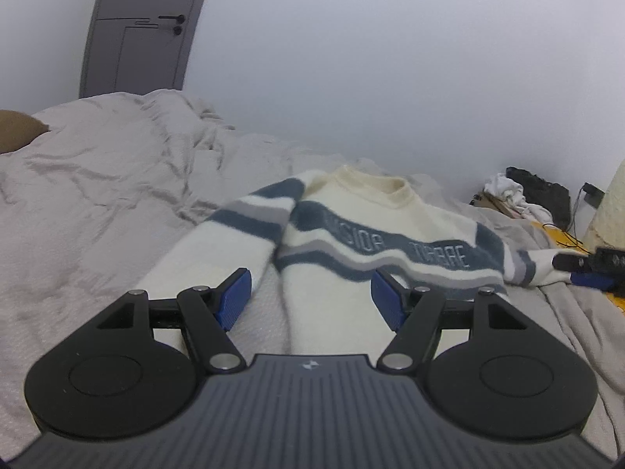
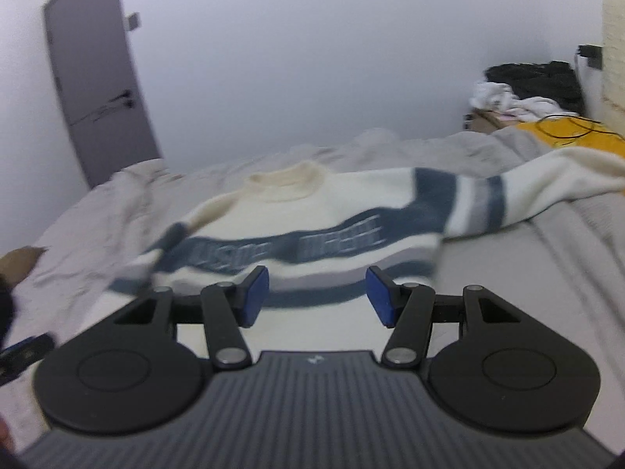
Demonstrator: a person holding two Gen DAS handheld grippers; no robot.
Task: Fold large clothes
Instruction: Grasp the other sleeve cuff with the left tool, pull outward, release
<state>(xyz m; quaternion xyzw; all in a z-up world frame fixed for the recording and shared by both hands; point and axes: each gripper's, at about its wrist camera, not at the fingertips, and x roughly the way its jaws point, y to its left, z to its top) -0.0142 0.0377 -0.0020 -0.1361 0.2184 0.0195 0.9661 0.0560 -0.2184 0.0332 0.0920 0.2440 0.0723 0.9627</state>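
A cream sweater (image 1: pixel 351 242) with blue and grey stripes and a lettered band lies face up on the bed, collar away from me. It also shows in the right wrist view (image 2: pixel 312 219), blurred. Its left sleeve (image 1: pixel 234 234) lies folded toward the body; its right sleeve (image 2: pixel 527 191) stretches out to the right. My left gripper (image 1: pixel 310 297) is open just above the sweater's lower body and holds nothing. My right gripper (image 2: pixel 317 295) is open over the sweater's lower part and holds nothing. The right gripper's tip shows at the left wrist view's right edge (image 1: pixel 590 269).
The sweater lies on a rumpled grey bedsheet (image 1: pixel 97 195). A pile of clothes and a box (image 2: pixel 519 97) sit at the far right by the wall, with a yellow item and cables (image 2: pixel 570 129). A grey door (image 1: pixel 140 27) stands at the back left.
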